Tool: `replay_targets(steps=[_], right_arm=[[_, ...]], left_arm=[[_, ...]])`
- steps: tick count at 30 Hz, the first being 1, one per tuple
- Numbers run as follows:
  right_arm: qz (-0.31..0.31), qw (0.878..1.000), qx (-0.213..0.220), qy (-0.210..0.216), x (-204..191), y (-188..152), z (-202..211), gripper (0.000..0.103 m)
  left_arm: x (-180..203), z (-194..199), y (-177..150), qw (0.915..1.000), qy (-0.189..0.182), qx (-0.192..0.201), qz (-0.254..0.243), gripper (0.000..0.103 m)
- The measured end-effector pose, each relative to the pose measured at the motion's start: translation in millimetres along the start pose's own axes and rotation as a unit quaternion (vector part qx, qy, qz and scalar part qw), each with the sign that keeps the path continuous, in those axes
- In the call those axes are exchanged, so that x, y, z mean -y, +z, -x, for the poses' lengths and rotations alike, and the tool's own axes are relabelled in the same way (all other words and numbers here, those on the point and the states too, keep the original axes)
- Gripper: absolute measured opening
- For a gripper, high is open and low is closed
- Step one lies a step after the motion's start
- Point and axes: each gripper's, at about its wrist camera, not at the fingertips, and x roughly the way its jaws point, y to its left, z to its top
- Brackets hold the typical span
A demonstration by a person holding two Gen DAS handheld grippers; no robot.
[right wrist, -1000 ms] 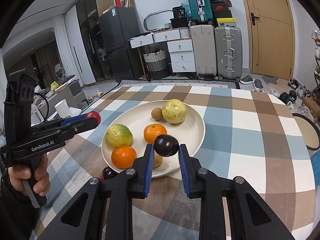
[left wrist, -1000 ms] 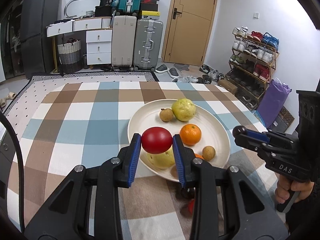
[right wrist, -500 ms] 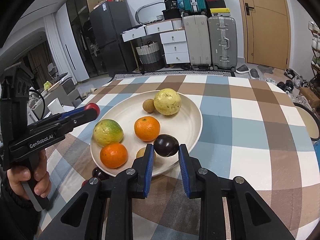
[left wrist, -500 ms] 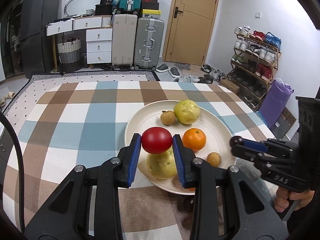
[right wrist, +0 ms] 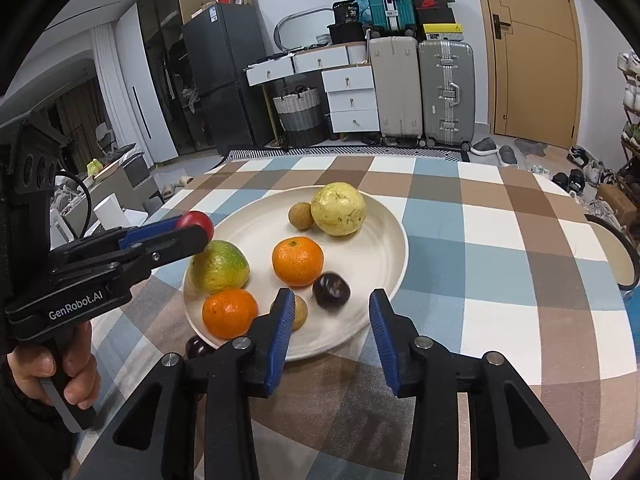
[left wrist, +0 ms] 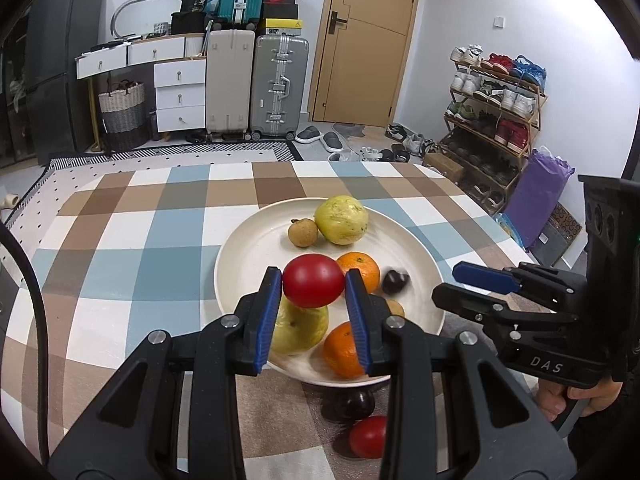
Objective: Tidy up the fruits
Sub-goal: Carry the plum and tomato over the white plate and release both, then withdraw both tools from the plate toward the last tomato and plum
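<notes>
Even, bright indoor light; soft shadows; fisheye bending and dark corners; dark plum [right wrist: 331, 291] motion-blurred.

Left hand-held gripper [left wrist: 313, 307] clamps a red tomato [left wrist: 313, 285] above the cream plate [left wrist: 256, 248] w/ guavas, oranges, longans. Dark plum [left wrist: 395, 281] on plate looks blurred; right hand-held gripper [left wrist: 476, 280] beside plate, pads apart. Another tomato [left wrist: 367, 436] sits on checked worktop [left wrist: 120, 240].
</notes>
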Motion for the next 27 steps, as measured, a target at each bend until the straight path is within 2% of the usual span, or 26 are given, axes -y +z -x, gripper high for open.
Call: replay_targets(steps=[5,8,11,12,13,17,19,22,27], right_arm=[[0.004,1.0,0.008,-0.004,0,-1,6,0.047],[0.006,1.0,0.008,-0.005,-1,-2,7,0.048],[0.007,1.0,0.007,-0.003,-2,-2,9,0.052],[0.007,1.0,0.008,-0.002,-3,-2,10,0.057],[0.007,1.0,0.009,0.0,-3,-2,11,0.064],[0.007,1.0,0.016,0.01,-5,-2,18,0.079],[0.007,1.0,0.018,0.01,-7,-3,21,0.09],[0.004,1.0,0.017,0.009,-8,-3,22,0.1],[0.01,1.0,0.009,0.014,-13,-5,22,0.103]], left_arm=[[4,4,-1,1.0,-0.006,-0.001,-0.006,0.03],[3,8,-3,1.0,-0.005,-0.001,-0.007,0.039],[0,17,-5,1.0,0.003,0.006,-0.002,0.064],[-1,19,-5,1.0,0.005,0.008,-0.001,0.078],[-3,22,-6,0.9999,0.008,0.01,0.003,0.087],[-7,33,-8,0.9998,0.012,0.011,0.011,0.092],[-9,39,-10,0.9997,0.017,0.013,0.012,0.102],[-9,47,-16,0.9996,0.02,0.014,0.012,0.102],[-6,51,-29,0.9996,0.026,-0.002,0.008,0.102]])
